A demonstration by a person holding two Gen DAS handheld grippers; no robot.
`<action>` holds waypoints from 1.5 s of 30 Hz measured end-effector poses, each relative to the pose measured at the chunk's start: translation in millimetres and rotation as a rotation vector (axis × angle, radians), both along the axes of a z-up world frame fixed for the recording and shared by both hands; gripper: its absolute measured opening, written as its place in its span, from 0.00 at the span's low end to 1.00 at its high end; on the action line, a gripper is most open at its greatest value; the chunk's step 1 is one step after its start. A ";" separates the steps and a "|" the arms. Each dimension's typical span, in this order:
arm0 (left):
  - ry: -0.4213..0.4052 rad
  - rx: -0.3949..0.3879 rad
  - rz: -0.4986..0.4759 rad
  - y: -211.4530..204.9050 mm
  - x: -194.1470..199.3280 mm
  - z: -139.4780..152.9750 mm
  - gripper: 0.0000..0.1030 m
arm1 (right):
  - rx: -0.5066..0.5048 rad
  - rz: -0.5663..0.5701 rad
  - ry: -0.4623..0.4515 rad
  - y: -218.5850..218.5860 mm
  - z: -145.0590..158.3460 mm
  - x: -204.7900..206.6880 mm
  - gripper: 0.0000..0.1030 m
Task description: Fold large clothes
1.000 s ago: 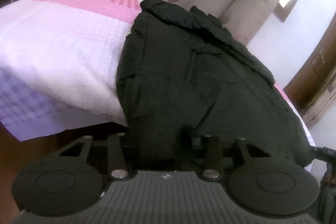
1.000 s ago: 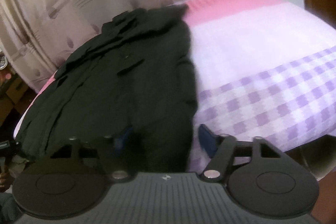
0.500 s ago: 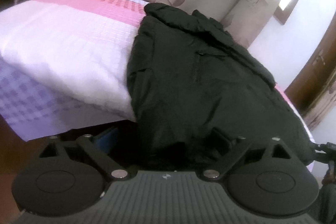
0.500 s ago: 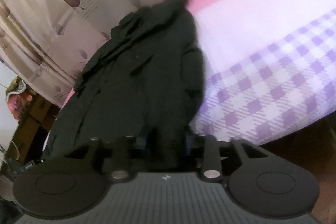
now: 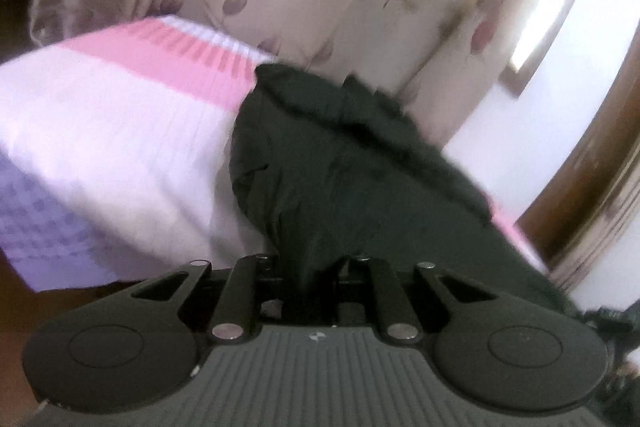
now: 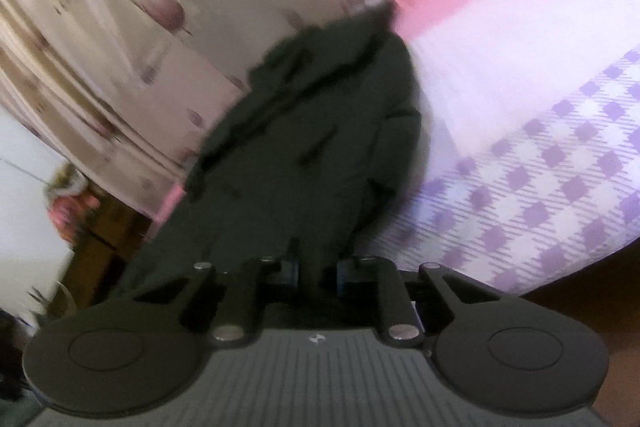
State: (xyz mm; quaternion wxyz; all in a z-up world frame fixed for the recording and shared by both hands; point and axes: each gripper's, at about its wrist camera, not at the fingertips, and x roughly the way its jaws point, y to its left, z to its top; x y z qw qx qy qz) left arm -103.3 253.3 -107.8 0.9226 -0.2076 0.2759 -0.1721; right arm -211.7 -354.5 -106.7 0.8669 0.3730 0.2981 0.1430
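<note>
On the bed (image 5: 120,131), dark jacket (image 5: 340,163), near hem pinched in left tool (image 5: 308,267) and right tool (image 6: 318,267).

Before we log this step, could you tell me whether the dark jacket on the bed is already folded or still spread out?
Still spread out: the dark jacket lies lengthwise across the bed, with only its near hem pinched by both grippers.

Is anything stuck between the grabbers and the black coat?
No, nothing is in the way. The left gripper has just closed on the near edge of the coat, and the right gripper has just closed on that edge too. The coat lies on the bed.
</note>
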 end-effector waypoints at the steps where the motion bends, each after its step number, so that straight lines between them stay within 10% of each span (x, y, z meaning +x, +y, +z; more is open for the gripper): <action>1: -0.012 -0.005 -0.005 -1.0 -2.5 5.6 0.15 | 0.028 -0.002 -0.017 -2.2 3.6 -3.0 0.14; 21: -0.202 -0.104 0.032 -26.1 12.6 93.0 0.15 | 0.210 -0.020 -0.195 -25.1 81.9 19.2 0.14; 33: -0.224 -0.046 0.157 -50.0 180.0 135.2 0.15 | 0.163 -0.147 -0.182 -72.9 126.5 189.8 0.14; 45: -0.103 0.066 0.226 -80.1 322.3 81.8 0.37 | 0.111 -0.277 0.033 -92.1 52.7 338.9 0.17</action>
